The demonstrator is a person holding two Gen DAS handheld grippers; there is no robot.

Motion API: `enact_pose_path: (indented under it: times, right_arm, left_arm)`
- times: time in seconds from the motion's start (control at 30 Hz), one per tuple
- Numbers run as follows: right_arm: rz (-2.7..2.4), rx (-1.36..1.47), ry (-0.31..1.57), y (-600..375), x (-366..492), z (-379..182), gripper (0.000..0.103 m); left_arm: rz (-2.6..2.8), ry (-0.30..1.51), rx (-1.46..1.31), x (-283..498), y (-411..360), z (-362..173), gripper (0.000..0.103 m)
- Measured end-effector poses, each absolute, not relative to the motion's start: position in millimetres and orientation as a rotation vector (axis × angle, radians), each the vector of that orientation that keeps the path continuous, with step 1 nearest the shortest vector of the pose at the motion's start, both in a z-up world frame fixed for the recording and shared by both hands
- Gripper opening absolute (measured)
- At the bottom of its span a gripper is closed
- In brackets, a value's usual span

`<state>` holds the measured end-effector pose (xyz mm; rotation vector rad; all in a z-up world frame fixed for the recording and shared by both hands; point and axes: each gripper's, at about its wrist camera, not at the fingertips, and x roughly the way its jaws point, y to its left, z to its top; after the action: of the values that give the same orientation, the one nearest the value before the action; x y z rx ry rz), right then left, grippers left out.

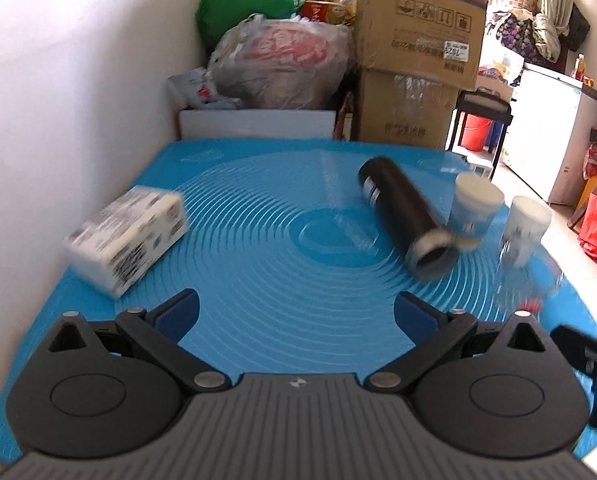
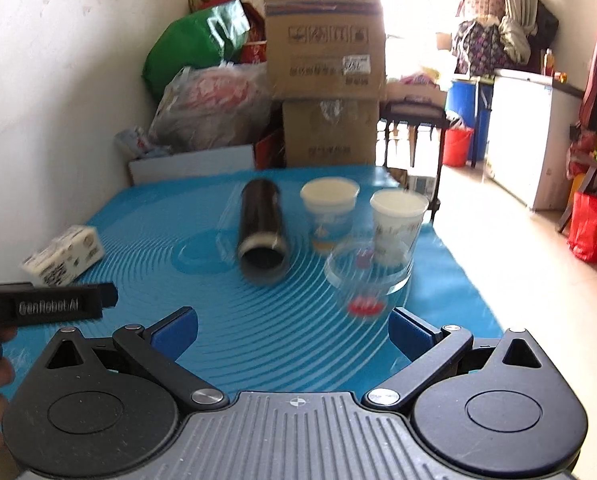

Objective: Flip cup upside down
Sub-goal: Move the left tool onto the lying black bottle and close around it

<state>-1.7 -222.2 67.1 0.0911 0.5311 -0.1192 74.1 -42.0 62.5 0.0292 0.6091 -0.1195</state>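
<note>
Both tongs, left (image 1: 296,312) and right (image 2: 294,328), hang released over the blue tabletop (image 2: 226,320), nothing grasped: the approach step. Just ahead of the right stands the clear glass cup (image 2: 368,270), upright; next, close on its wall and turn it over.

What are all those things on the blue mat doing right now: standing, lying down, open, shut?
Black tumbler: lying on its side, open mouth toward the camera.
Blue-printed paper cup: upright, mouth up.
White paper cup: upright, mouth up.
Clear glass cup: upright, blurred.
Tissue pack: lying flat.
Left gripper: open, empty.
Right gripper: open, empty.
</note>
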Motion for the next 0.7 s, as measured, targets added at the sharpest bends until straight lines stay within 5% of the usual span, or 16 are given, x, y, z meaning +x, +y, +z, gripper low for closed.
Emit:
enact_pose_path:
  times: [0.7]
  right_arm:
    - [-0.137, 0.115, 0.592, -301.0, 58.9, 53.5, 0.103]
  left_arm:
    - [-0.182, 0.842, 0.04, 252.2, -160.1, 28.4, 0.103]
